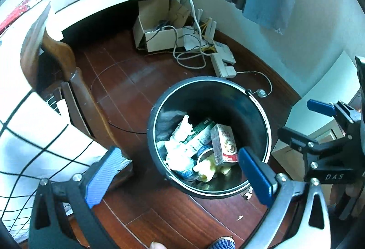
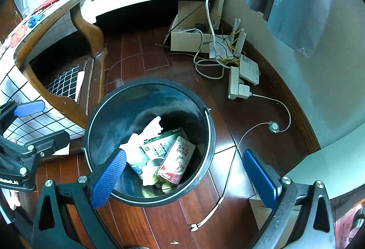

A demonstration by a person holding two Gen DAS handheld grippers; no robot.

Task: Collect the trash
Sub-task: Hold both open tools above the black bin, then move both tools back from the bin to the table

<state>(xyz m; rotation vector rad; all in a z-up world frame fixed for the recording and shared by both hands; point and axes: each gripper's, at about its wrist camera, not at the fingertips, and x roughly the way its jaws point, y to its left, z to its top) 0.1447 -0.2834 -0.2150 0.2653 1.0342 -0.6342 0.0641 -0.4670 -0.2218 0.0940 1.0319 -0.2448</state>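
dark red wooden flooring (image 1: 141, 94) runs under everything, with a black bin (image 1: 262, 112) standing on it as the landmark. beyond the bin, toward the wall, lie a white cardboard box (image 1: 159, 37), a tangle of cables (image 1: 191, 59) and a white power strip (image 1: 224, 66); to the bin's left stands a wooden bed frame (image 1: 66, 62) with a checked sheet.

inside the bin the trash is already gathered: crumpled white tissue (image 1: 180, 135), a green carton (image 1: 200, 132), a red-and-white drink carton (image 1: 224, 144), and something pale yellow (image 1: 207, 168) at the bottom, too jumbled to name.

the left gripper (image 1: 180, 171) hangs above the bin's near rim with its blue pads (image 1: 102, 176) spread wide and nothing between them. the right gripper (image 2: 184, 173) hovers over the bin's near-right side, equally wide and empty. in the left view the red-and-white carton sits just inside the right-hand pad, below it; in the right view the bin's contents lie below and between the fingers, closer to the left pad.

my reading is that the collecting is largely done, since no loose litter of any size shows on the floor around the bin, only a small scrap (image 1: 239, 217) on the boards on the near side. if that scrap is next, the sensible approach is to drop low, narrow the fingers first, and pinch flat against the wood, keeping clear of the thin white cable (image 2: 228, 180) lying to the bin's right.
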